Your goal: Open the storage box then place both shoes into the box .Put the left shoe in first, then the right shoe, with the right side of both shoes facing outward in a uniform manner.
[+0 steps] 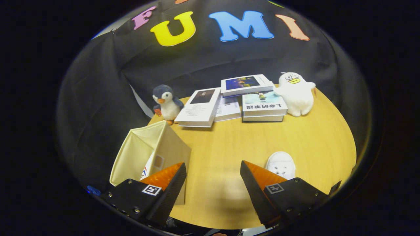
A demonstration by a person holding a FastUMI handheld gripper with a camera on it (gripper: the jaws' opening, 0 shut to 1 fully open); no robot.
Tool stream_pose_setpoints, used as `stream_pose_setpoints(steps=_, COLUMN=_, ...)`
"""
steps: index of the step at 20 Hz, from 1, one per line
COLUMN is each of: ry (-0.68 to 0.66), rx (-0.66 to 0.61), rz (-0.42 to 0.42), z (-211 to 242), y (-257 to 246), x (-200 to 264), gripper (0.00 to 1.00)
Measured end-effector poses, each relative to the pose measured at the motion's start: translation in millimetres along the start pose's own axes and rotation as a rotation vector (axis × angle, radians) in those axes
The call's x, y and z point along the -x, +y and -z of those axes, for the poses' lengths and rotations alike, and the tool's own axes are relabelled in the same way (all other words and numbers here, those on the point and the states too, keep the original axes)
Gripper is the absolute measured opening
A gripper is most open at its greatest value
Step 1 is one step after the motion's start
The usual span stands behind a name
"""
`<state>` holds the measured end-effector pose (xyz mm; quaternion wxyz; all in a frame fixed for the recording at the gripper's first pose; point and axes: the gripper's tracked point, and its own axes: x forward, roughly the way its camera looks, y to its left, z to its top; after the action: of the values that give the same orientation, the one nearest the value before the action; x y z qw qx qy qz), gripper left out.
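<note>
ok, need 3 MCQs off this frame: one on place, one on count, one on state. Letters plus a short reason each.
1. Where is the white shoe?
A. on the books
B. on the table, just past one tool finger
C. beside the penguin

2. How many plush toys stand on the table?
A. one
B. two
C. four

3. What state is the tool in?
A. open, holding nothing
B. shut on the shoe
C. shut on the box

Key: 1 B, its toe pokes out beyond that finger; 2 B, a penguin and a white duck; 3 A, bare table shows between the fingers, with the cream storage box behind the other finger.

Open cream storage box holds one shoe; white shoe outside
</note>
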<state>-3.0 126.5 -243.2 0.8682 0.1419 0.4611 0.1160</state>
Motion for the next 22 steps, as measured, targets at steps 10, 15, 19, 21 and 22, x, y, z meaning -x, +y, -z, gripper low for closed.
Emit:
stream_pose_setpoints(steps=10, ry=0.059, rx=-0.081, rz=0.149, z=32, y=-115, x=5, gripper=1.0)
stream_pose_setpoints(steps=15, ry=0.141, rx=-0.096, rz=0.227, z=61, y=-162, x=1, gripper=0.99)
stream_pose_setpoints(steps=19, ry=0.207, rx=-0.097, rz=0.27, z=85, y=-186, x=-5, gripper=1.0)
stream_pose_setpoints(steps=21, ry=0.252, rx=-0.075, rz=0.296, z=98, y=-196, x=-6, gripper=0.99)
stream_pose_setpoints(steps=22, ry=0.246, rx=-0.093, rz=0.283, z=95, y=-194, x=-8, gripper=1.0)
